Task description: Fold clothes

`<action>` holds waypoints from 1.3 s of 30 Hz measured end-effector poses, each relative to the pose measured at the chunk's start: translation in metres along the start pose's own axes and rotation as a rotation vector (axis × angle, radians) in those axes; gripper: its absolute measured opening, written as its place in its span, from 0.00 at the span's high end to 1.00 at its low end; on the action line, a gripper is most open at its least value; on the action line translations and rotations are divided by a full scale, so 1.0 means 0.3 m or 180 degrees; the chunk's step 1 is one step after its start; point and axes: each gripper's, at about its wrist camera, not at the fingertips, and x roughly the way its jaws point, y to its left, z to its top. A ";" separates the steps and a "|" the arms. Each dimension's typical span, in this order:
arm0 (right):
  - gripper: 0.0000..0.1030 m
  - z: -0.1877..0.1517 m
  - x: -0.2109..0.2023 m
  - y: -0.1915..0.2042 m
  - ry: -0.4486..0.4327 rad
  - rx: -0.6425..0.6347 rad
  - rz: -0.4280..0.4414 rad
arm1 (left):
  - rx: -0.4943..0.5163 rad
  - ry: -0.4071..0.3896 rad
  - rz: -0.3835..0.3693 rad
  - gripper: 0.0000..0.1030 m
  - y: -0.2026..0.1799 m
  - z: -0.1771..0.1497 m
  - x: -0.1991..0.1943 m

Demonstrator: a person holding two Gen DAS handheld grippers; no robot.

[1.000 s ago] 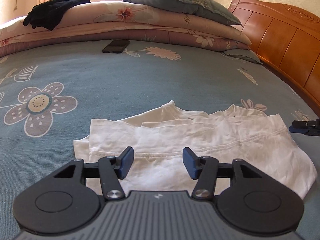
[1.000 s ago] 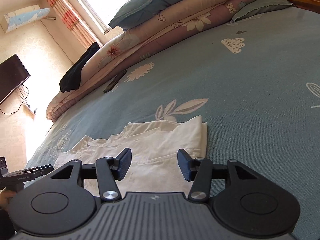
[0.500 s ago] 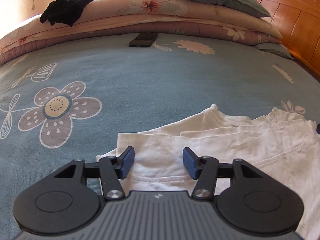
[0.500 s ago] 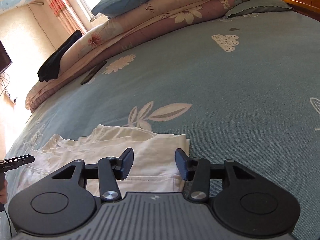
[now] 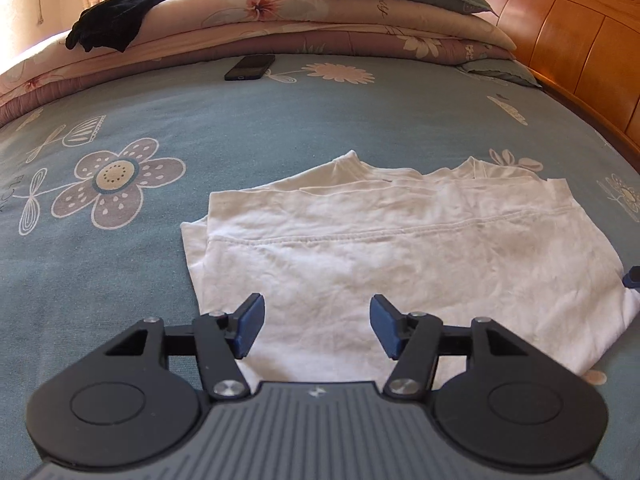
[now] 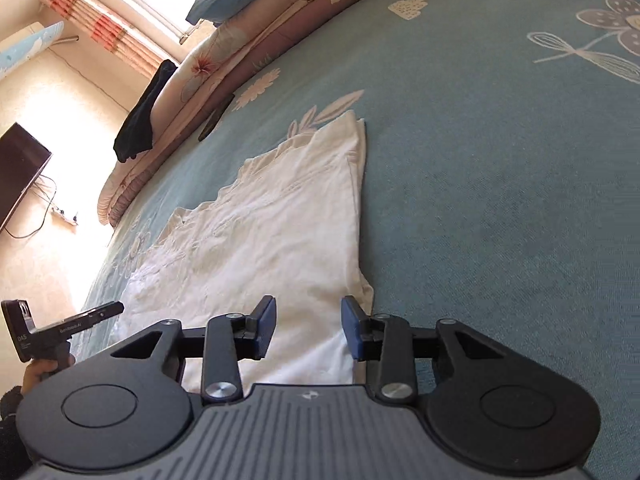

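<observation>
From our left hand's camera, the white shirt (image 5: 400, 256) lies flat on the blue bed (image 5: 200, 120), already doubled over, so its edges are easy to reach. Our left tongs (image 5: 316, 330) are wide open over its near edge, holding nothing.

From our right hand's camera, our right tongs (image 6: 308, 330) sit open and empty over the shirt's near corner, ready to pinch it.

Both grippers pulled back; R gripper (image 6: 308, 327) narrower.

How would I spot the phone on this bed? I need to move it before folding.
Look across the blue flowered bedspread to the stacked quilts on its far side. The phone lies flat at their foot, a small black slab, unlike the soft black garment draped above.
</observation>
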 end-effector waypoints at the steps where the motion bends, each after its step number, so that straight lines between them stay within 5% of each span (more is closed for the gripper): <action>1: 0.66 0.001 -0.028 0.007 -0.0100 0.0016 -0.0095 | 0.0017 0.0039 0.0018 0.42 -0.007 -0.017 -0.017; 3: 0.56 0.000 -0.069 0.044 -0.0244 -0.0055 -0.0035 | 0.0004 0.0014 -0.0022 0.42 -0.010 -0.037 -0.055; 6: 0.55 -0.021 -0.073 0.108 -0.0206 -0.0169 0.0143 | -0.0042 -0.0057 -0.0092 0.38 -0.013 -0.066 -0.106; 10: 0.55 -0.073 -0.025 0.134 -0.0013 -0.0299 -0.0085 | -0.0184 -0.0046 -0.0246 0.37 -0.008 -0.118 -0.123; 15: 0.55 -0.125 -0.055 0.115 -0.0112 -0.0210 -0.0309 | -0.0264 0.0113 -0.0143 0.37 0.024 -0.211 -0.121; 18: 0.40 -0.167 -0.056 0.183 -0.0150 -0.0477 -0.0409 | -0.0301 0.0134 -0.0103 0.38 0.055 -0.240 -0.139; 21: 0.38 -0.210 -0.056 0.250 -0.0188 -0.0743 -0.0508 | -0.0347 -0.0014 0.0013 0.39 0.063 -0.229 -0.186; 26: 0.34 -0.280 -0.056 0.363 -0.0251 -0.1188 -0.0673 | -0.0334 -0.0176 -0.0466 0.36 0.012 -0.203 -0.199; 32: 0.34 -0.330 0.023 0.466 -0.0153 -0.1208 -0.0464 | -0.0120 -0.0050 -0.0330 0.36 -0.048 -0.250 -0.135; 39: 0.30 -0.389 0.012 0.444 -0.0081 -0.1299 -0.0624 | -0.0481 -0.0079 -0.0258 0.35 0.101 -0.354 -0.246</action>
